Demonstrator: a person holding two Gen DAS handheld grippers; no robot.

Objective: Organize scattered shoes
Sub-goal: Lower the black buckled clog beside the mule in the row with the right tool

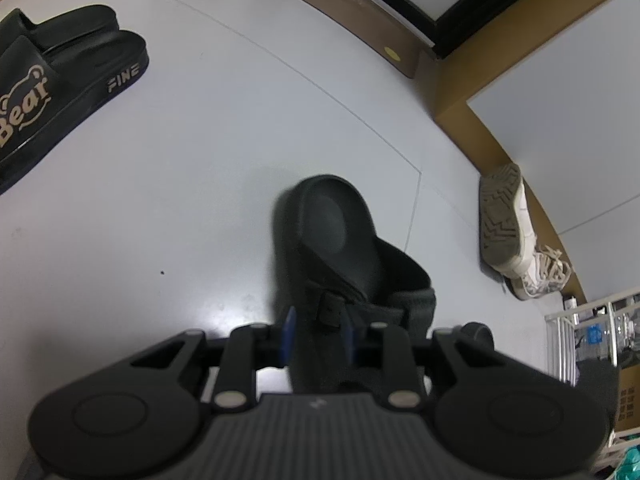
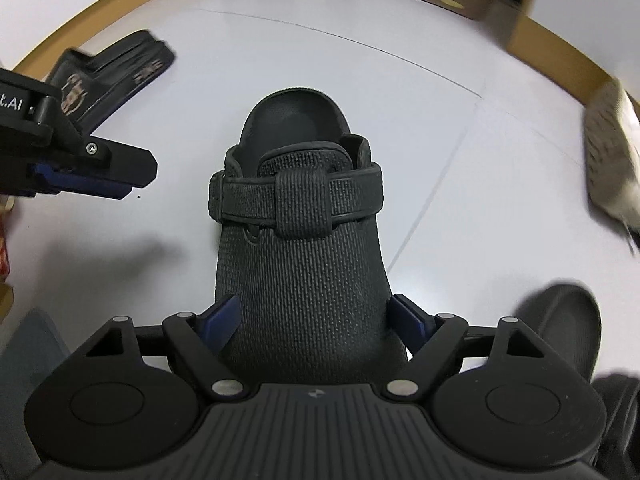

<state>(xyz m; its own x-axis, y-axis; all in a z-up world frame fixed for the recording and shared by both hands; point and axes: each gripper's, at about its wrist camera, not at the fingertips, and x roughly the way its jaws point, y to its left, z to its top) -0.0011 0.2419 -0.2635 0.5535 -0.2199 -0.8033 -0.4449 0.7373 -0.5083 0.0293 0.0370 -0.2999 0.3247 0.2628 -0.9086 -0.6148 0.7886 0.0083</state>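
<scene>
My left gripper is shut on the side wall of a black clog, which is tilted on its side above the pale floor. My right gripper is shut on the toe of a second black clog, upright with its heel strap folded forward. The left gripper's fingers show at the left of the right wrist view. A pair of black "Bear" slides lies side by side at the far left; it also shows in the right wrist view.
A white sneaker lies on its side, sole showing, by the brown baseboard; it is blurred in the right wrist view. A white wire rack stands at the right. Another dark shoe lies at the lower right.
</scene>
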